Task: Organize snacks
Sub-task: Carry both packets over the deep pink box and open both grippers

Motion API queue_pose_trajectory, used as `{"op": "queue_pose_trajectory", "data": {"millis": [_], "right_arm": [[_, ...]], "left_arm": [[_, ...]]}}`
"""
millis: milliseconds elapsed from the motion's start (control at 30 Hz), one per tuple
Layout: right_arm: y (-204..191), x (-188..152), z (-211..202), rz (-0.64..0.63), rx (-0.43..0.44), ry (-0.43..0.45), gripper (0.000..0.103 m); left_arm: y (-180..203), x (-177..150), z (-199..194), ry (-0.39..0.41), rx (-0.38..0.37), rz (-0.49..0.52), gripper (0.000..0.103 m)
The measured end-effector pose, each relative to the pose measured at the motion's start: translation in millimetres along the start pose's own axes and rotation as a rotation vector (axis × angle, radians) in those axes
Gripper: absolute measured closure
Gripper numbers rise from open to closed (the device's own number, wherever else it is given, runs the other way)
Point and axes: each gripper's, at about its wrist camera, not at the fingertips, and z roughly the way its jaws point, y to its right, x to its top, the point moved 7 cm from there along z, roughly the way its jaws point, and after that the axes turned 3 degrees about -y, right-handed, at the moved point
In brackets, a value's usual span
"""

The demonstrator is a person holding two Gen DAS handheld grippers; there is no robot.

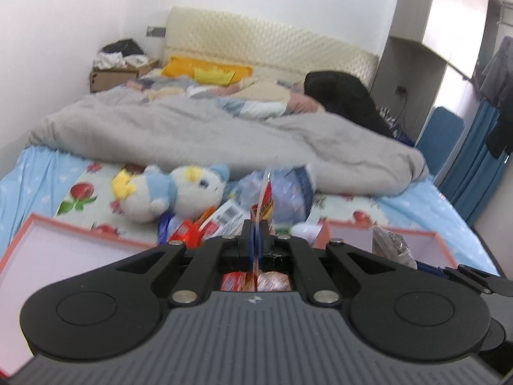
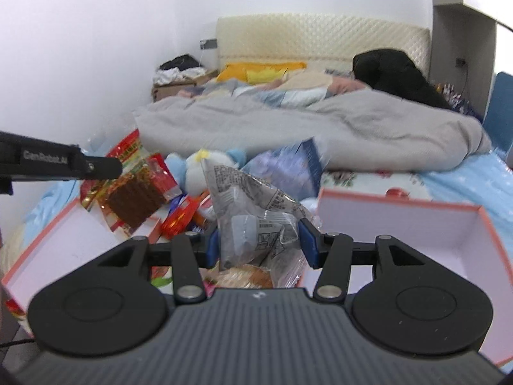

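Note:
My left gripper [image 1: 256, 235] is shut on the thin edge of a red snack packet [image 1: 265, 197], seen edge-on between its pads. In the right wrist view that same packet [image 2: 134, 189] shows red wrapping with brown strips and hangs from the left gripper's fingertips [image 2: 102, 167] above the left box. My right gripper [image 2: 260, 242] is shut on a crinkly grey printed packet [image 2: 253, 205], lifted above the bed. Loose snacks [image 2: 179, 216] lie in a pile between two white boxes with pink rims: the left box [image 2: 64, 243] and the right box [image 2: 416, 224].
A blue and white plush toy [image 1: 173, 192] lies behind the pile, next to a blue-purple bag [image 1: 290, 192]. A rumpled grey blanket [image 1: 224, 134] covers the far half of the bed. The wall is at the left and blue curtains [image 1: 474, 160] at the right.

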Motion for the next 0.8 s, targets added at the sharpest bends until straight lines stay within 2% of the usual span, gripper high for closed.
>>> {"op": "queue_pose_trajectory", "data": {"millis": [233,433,533,800], "right_arm": [[37.6,32.4,-12.3,0.013,-0.070,0.069,0.051],[84.3,41.0,-15.0,0.031,-0.145,0.074,0.050],[108.6,34.9,-9.7,0.042,-0.183,0.033,0.050],[168.4,2.7,14.6,0.109,-0.192,-0.137,0.050]], "left_arm": [[54.7,37.0,4.1,0.050,-0.089,0.037,0.100],[102.0,50.1,22.4,0.027,-0.167,0.058,0.100],[124.4,49.7,38.7,-0.004,-0.202,0.064,0.100],[184.7,29.1,102.3,-0.160,-0.275,0.120,0.100]]}}
